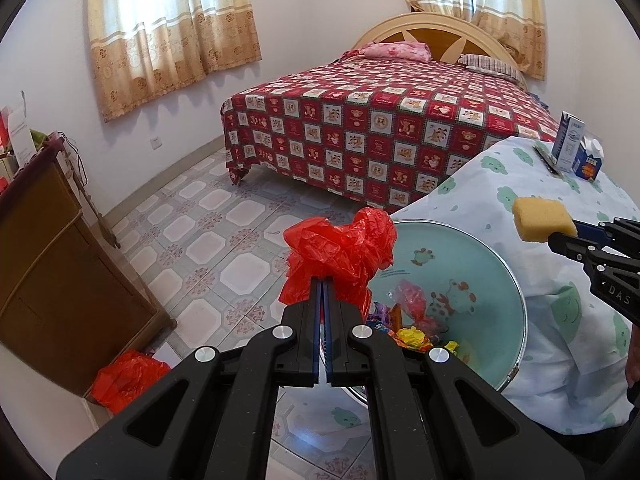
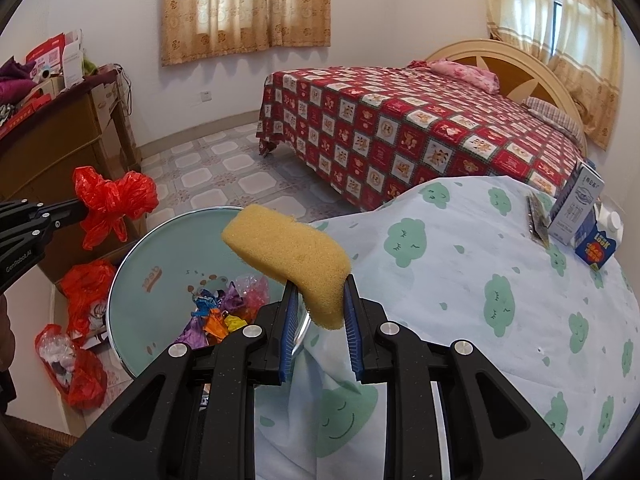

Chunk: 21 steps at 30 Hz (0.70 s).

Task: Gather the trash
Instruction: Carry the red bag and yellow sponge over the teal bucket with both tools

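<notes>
The left gripper (image 1: 322,280) has its jaws pinched tight on a crumpled red plastic bag (image 1: 340,254), held up over the near rim of the teal basin (image 1: 496,276); the right gripper (image 2: 319,296) clamps one end of a yellow sponge (image 2: 288,246), which juts out above the basin's edge; bright wrappers (image 2: 216,318) lie heaped inside the basin; beside it the cloud-print cloth (image 2: 460,280) covers a table where two cartons (image 2: 576,204) stand; more red bags (image 2: 86,292) lie on the floor.
</notes>
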### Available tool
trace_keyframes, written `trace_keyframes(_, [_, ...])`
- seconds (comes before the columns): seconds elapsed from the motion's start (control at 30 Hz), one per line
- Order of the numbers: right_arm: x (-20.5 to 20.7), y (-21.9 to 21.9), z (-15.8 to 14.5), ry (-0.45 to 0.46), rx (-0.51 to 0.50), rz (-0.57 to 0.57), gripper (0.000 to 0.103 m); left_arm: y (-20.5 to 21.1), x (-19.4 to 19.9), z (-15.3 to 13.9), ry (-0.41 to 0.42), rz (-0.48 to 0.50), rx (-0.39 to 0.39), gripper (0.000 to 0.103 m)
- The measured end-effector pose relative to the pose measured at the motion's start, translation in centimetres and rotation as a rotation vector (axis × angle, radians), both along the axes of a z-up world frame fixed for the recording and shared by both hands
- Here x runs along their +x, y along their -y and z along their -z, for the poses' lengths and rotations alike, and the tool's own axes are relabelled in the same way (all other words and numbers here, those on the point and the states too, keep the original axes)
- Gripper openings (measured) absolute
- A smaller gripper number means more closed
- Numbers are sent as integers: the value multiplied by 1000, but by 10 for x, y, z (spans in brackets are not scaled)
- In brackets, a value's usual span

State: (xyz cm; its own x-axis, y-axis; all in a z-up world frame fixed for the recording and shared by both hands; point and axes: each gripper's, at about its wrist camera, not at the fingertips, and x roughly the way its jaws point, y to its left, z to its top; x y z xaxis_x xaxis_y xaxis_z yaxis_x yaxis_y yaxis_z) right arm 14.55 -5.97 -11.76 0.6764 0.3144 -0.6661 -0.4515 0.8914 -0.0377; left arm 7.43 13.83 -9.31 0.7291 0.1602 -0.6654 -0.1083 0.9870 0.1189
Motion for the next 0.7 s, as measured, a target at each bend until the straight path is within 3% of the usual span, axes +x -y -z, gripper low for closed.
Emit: trace_keyframes(0.7, [-2, -12, -1, 4, -6, -34, 23, -4, -1, -1, 4, -4, -6, 1])
